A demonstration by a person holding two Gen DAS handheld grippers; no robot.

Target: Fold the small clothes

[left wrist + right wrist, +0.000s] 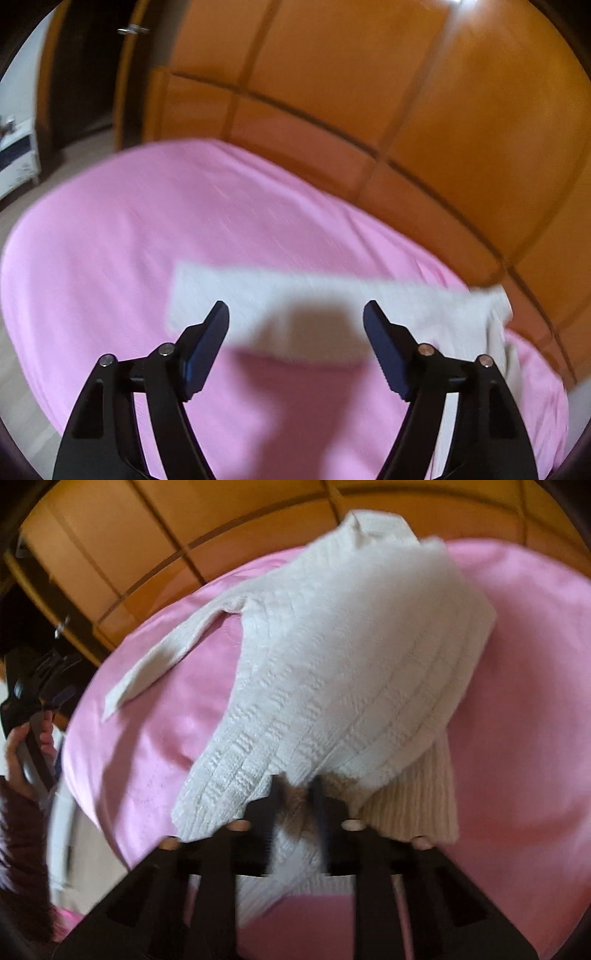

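Note:
A white knitted sweater (351,646) lies on a pink sheet (535,701). One sleeve (159,664) stretches out to the left, and the ribbed hem (413,797) is nearest me. My right gripper (297,786) is shut on the sweater's near edge, with cloth bunched between its fingers. In the left wrist view the sleeve (295,295) is a blurred white band across the pink sheet (147,221). My left gripper (295,314) hovers above it, open, with nothing between its fingers. A person's hand (18,746) holds that gripper at the left edge of the right wrist view.
An orange wooden wardrobe (369,74) stands right behind the bed. A door with a metal handle (133,30) is at the back left. A white piece of furniture (18,158) stands on the floor beyond the bed's left edge.

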